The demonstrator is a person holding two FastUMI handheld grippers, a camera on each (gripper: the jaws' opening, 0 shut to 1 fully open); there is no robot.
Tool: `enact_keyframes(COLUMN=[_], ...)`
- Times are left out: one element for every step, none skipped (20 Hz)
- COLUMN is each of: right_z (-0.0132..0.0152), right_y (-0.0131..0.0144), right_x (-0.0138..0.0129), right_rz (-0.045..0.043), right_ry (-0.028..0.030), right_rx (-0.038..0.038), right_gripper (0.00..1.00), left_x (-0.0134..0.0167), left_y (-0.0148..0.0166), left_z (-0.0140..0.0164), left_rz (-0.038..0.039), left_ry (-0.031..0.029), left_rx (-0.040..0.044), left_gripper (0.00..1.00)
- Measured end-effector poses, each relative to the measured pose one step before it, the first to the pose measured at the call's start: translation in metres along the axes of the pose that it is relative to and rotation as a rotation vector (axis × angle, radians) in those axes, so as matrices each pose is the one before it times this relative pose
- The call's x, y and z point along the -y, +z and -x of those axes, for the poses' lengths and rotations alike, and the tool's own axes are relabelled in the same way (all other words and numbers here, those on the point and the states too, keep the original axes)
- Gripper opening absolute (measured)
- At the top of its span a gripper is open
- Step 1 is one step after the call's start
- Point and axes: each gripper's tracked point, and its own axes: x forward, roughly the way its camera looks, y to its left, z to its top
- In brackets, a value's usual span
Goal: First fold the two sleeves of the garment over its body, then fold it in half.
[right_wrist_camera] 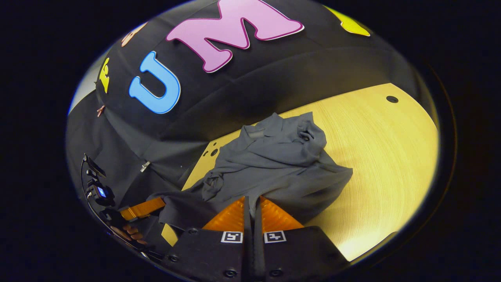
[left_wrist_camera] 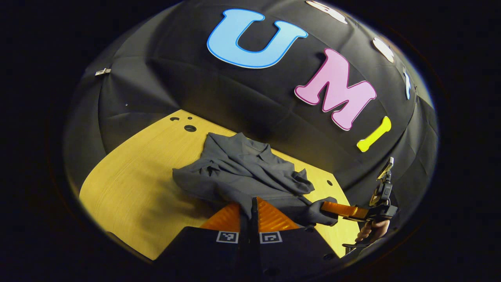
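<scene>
Both sleeves lie over the grey garment point(left_wrist_camera: 242, 172) on the desk point(left_wrist_camera: 133, 188). The left gripper point(left_wrist_camera: 250, 213) and right gripper point(right_wrist_camera: 250, 213) each pinch its near hem, apparently ready to fold it in half.

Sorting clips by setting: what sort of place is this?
Probably a recording booth, not a home: black cloth wall, bare wooden table with drilled holes, one grey garment, and handheld grippers with cameras.

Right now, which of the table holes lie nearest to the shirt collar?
The cluster of holes at the table corner beside the grey shirt's collar; the single hole lies far off, across bare wood.
</scene>
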Motion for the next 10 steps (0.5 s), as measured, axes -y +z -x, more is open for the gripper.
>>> enact_keyframes(right_z=[-0.00366, -0.00380, -0.00378, -0.00504, -0.00604, -0.00520, -0.00641, -0.00677, -0.00607, -0.00715], right_y=[0.00575, 0.00566, 0.00681, 0.00682, 0.00864, 0.00683, 0.00783, 0.00809, 0.00759, 0.00537], right_x=[-0.00003, 0.00104, 0.00259, 0.00157, 0.00160, 0.00194, 0.00312, 0.00266, 0.00230, 0.00271], right_rz=[0.00712, 0.01160, 0.01430, 0.01021, 0.00304, 0.00115, -0.00068, 0.00041, -0.00078, -0.00258], right_ry=[0.00032, -0.00206, -0.00767, -0.00426, -0.00187, -0.00386, -0.00654, -0.00591, -0.00506, -0.00397], right_rx=[0.00817, 0.00895, 0.01101, 0.00998, 0.01201, 0.01361, 0.01249, 0.01567, 0.01180, 0.01047], right_gripper=[0.05, 0.05, 0.05, 0.05, 0.05, 0.05, 0.05, 0.05, 0.05, 0.05], left_x=[-0.00125, -0.00034, -0.00134, -0.00228, -0.00208, -0.00238, -0.00103, -0.00057, -0.00030, -0.00029], left_y=[0.00594, 0.00685, 0.00707, 0.00640, 0.00764, 0.00764, 0.00758, 0.00768, 0.00715, 0.00544], left_z=[-0.00447, -0.00407, -0.00502, -0.00586, -0.00622, -0.00700, -0.00710, -0.00777, -0.00796, -0.00679], left_rz=[0.00238, 0.00569, 0.00313, 0.00078, -0.00218, -0.00283, -0.00246, -0.00361, -0.00602, -0.00715], left_ry=[-0.00052, -0.00310, 0.00003, -0.00146, -0.00023, -0.00035, -0.00287, -0.00267, -0.00443, -0.00331], left_rx=[0.00716, 0.00877, 0.00863, 0.00785, 0.00813, 0.00970, 0.00646, 0.00853, 0.00779, 0.00520], left_gripper=[0.06, 0.05, 0.06, 0.06, 0.02, 0.05, 0.05, 0.05, 0.05, 0.05])
